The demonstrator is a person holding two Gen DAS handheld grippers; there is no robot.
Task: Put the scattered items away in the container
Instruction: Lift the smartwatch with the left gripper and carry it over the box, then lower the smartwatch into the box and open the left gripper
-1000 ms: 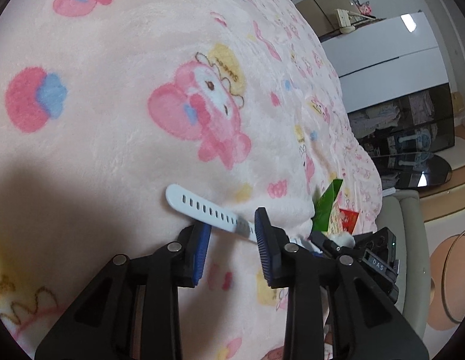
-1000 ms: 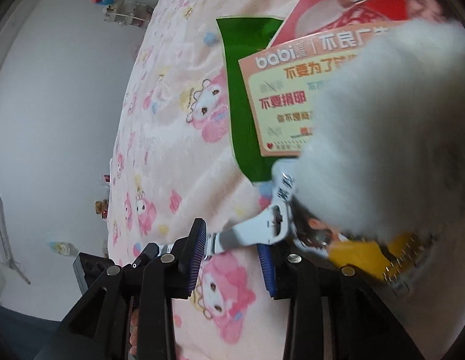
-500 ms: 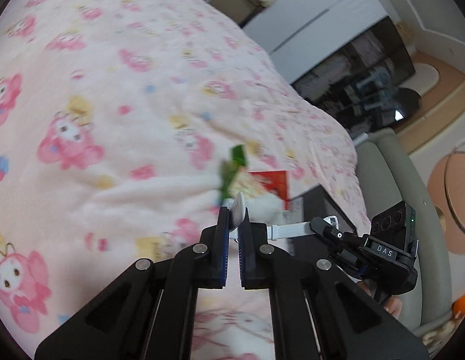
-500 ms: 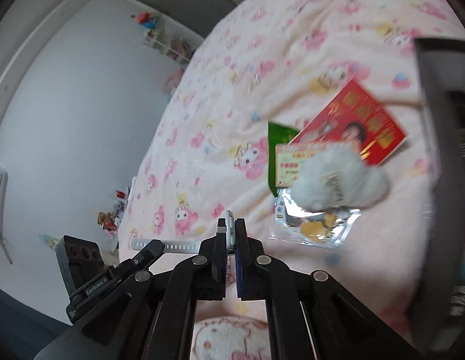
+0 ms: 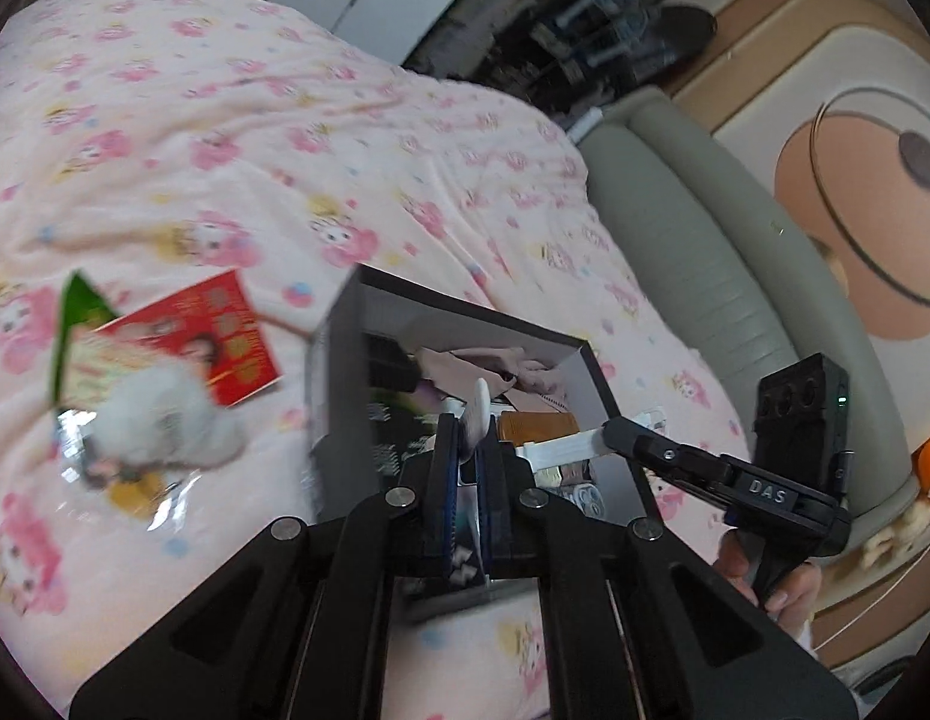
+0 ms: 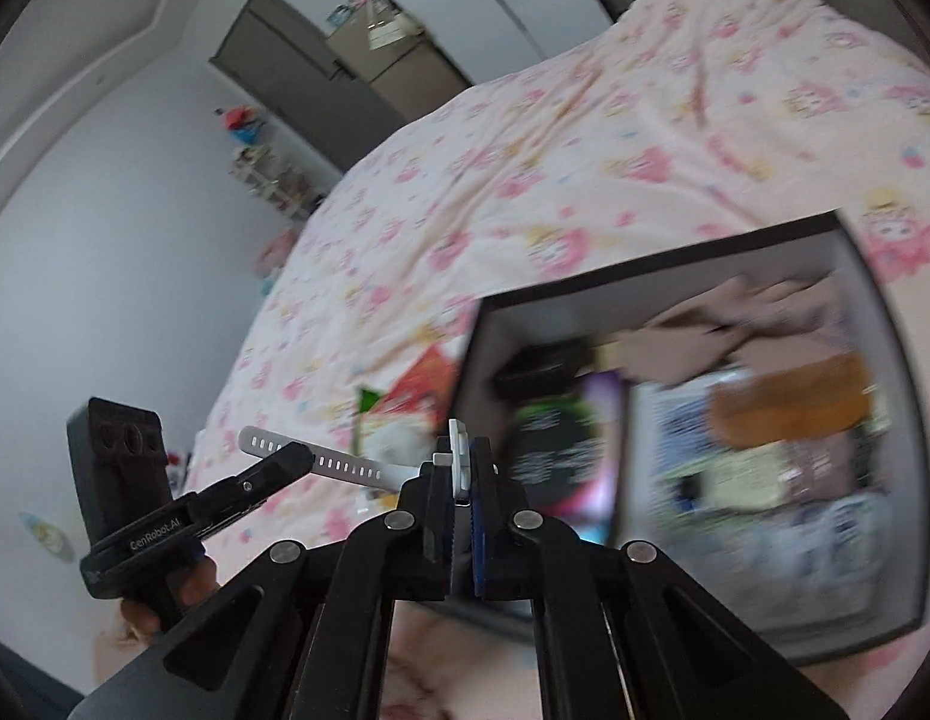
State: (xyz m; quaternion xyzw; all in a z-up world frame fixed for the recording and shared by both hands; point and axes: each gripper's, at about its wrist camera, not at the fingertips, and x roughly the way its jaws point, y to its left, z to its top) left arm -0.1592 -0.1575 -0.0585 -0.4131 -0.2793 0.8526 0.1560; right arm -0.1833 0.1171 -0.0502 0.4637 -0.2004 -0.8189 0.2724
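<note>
You could read two marks — "DAS" on the right gripper's [image 5: 609,435] black body at lower right, "GenRobot.AI" on the left gripper's [image 6: 291,455] body at lower left.

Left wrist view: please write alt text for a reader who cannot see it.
The left gripper is shut on one end of a white strap, held above an open dark box of items on a pink cartoon blanket. The right gripper grips the other end.
</note>
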